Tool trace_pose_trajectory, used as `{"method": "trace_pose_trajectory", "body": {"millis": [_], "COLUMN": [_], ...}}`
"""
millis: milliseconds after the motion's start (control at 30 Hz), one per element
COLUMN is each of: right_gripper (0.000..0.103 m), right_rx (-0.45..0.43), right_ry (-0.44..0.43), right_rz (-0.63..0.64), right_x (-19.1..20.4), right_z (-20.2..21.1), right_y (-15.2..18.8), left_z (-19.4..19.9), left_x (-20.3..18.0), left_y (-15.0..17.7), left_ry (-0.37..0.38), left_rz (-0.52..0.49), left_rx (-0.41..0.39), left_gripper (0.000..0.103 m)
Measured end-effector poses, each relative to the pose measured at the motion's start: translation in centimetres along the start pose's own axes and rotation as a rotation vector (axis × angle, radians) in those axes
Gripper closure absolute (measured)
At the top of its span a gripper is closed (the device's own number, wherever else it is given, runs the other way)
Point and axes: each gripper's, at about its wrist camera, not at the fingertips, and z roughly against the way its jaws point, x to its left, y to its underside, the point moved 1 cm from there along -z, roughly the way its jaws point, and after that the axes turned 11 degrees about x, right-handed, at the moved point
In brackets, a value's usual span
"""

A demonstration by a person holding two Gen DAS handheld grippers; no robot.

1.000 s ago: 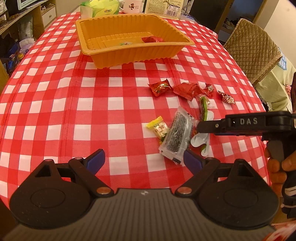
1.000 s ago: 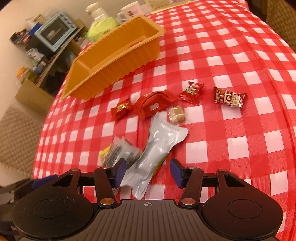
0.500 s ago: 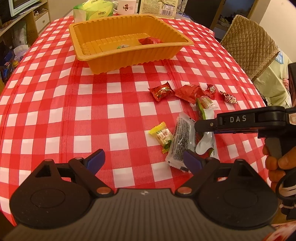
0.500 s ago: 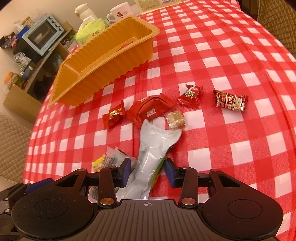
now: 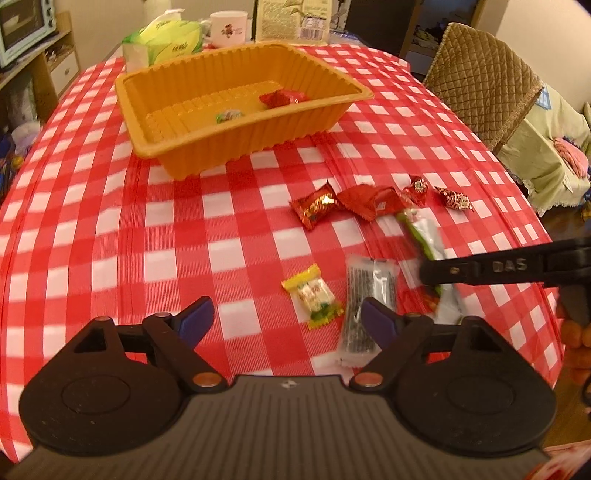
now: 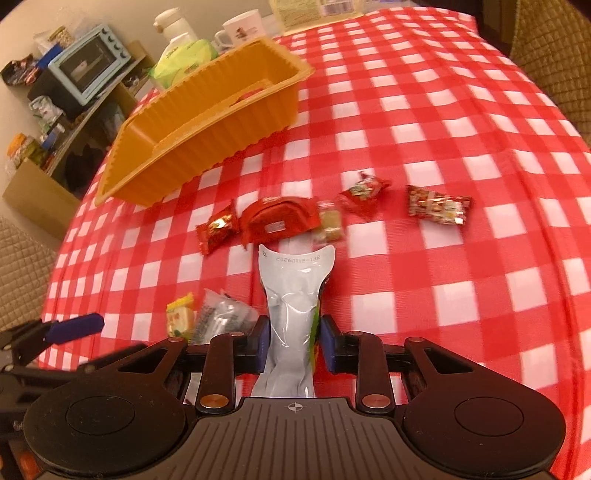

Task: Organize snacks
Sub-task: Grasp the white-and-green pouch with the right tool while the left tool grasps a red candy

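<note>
An orange tray (image 5: 184, 155) (image 6: 207, 147) stands at the far side of the checked table, with a red packet (image 5: 282, 98) and a small green sweet (image 5: 229, 115) inside. Loose snacks lie nearer: red sweets (image 5: 317, 205) (image 6: 218, 229), a red pouch (image 5: 373, 201) (image 6: 277, 221), a yellow sweet (image 5: 314, 295) and a clear dark packet (image 5: 365, 306). My right gripper (image 6: 293, 341) is shut on a long silver and green packet (image 6: 295, 295) (image 5: 428, 240). My left gripper (image 5: 288, 319) is open and empty, above the yellow sweet and dark packet.
A tissue pack (image 5: 162, 37), a mug (image 5: 229, 27) and a paper bag (image 5: 293, 18) stand behind the tray. A quilted chair (image 5: 484, 77) is at the right of the table. Shelves with a toaster oven (image 6: 86, 66) are at the left.
My right gripper has closed its jaws onto the silver packet and the packet now tilts up off the cloth. My left gripper has drifted a little nearer the yellow sweet.
</note>
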Motion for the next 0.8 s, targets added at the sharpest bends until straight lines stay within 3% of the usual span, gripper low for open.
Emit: {"method": "trace_pose_trajectory", "body": {"millis": [233, 500, 800], "right_gripper": [0.073, 0.073, 0.073], "right_rx": [-0.065, -0.102, -0.119], "right_ry": [0.003, 0.019, 0.044], "right_rz": [-0.063, -0.159, -0.247], "right_x": [-2.3, -4.9, -7.4], "right_z": [2.9, 4.4, 5.4], "right_y": [0.3, 0.7, 1.6], "left_z": [-1.1, -4.1, -6.6], "left_x": [-0.2, -1.4, -2.3], "left_y": [-2.2, -4.9, -7.8], "left_ry": [0.003, -0.007, -0.020], "left_rz": [-0.094, -0.244, -0.373], "left_rx": [-0.036, -0.018, -0.015], "left_gripper": [0.026, 0.043, 0.053]}}
